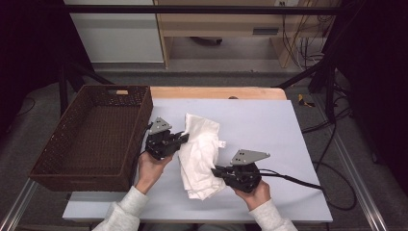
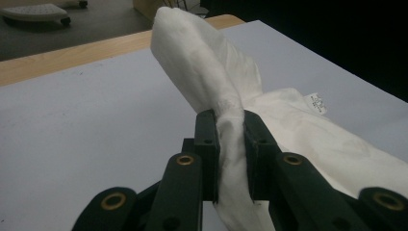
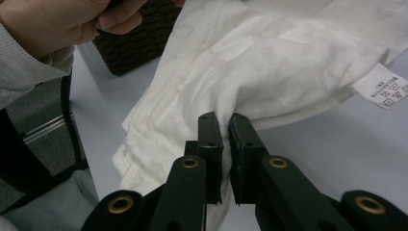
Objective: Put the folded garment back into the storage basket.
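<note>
white cloth (image 1: pixel 199 154) long axis 12–6 as I see it | left gripper (image 1: pixel 183 138) clamped on its 9 o'clock edge | right gripper (image 1: pixel 217 170) pinching its 4 o'clock edge

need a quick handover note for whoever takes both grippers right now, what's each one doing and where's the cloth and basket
Left gripper: shut on the white cloth, pinching a bunched fold at its left edge.
Right gripper: shut on the white cloth at its lower right edge, near the hem.
Things: the cloth lies crumpled mid-table on the pale mat; its label faces up. The brown basket stands at the left edge, nothing visible inside.
Done: both grips are set.
Left: probably folding the cloth or moving it into the basket; neither has begun.
</note>
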Tool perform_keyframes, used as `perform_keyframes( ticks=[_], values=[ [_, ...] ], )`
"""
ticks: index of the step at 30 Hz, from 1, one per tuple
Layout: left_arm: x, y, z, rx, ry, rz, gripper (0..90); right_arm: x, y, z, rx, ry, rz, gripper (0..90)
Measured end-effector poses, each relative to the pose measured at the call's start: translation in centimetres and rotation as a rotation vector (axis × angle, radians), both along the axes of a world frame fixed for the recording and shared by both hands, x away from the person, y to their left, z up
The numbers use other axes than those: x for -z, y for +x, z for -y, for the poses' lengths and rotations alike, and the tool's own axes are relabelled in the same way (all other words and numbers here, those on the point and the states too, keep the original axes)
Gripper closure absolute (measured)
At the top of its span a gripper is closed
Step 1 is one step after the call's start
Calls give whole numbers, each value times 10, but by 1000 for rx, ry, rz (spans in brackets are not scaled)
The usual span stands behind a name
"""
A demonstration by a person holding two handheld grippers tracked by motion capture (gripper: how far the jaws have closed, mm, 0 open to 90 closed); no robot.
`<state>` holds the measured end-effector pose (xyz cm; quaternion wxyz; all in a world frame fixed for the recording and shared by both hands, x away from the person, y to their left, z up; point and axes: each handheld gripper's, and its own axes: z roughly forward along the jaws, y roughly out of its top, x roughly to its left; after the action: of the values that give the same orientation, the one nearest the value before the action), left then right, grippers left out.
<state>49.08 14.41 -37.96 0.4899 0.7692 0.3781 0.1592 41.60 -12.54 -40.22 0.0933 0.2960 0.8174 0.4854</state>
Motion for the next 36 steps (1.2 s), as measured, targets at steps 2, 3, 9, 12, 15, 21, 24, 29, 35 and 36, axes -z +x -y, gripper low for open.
perform_keyframes(
  ticks=[2, 3, 9, 12, 15, 21, 24, 29, 35, 36],
  values=[
    [-1, 0, 0, 0, 4, 4, 791, 0, 0, -1, 0, 2, 2, 852],
    [-2, 0, 0, -1, -5, 3, 791, -1, 0, -1, -2, 8, 1, 852],
    [-6, 0, -4, -6, -10, 6, 791, -3, 2, -2, 3, 25, -1, 852],
    [-8, 1, -5, -6, -10, 5, 791, -4, 2, -3, 0, 25, 6, 852],
    [-10, 0, -6, -8, -13, 9, 791, -6, 2, -5, -3, 21, 17, 852],
    [-13, 1, -8, -11, -10, 8, 791, -10, 2, -8, -7, 22, 25, 852],
    [-17, 1, -11, -13, -12, 8, 791, -12, 3, -8, -6, 36, 27, 852],
    [-22, 0, -12, -13, -12, 11, 791, -14, 3, -7, -9, 43, 30, 852],
    [-26, -1, -11, -11, -7, 16, 791, -17, 2, -6, -10, 49, 33, 852],
    [-29, 0, -12, -9, -4, 16, 791, -19, 2, -5, -11, 52, 35, 852]
  ],
)
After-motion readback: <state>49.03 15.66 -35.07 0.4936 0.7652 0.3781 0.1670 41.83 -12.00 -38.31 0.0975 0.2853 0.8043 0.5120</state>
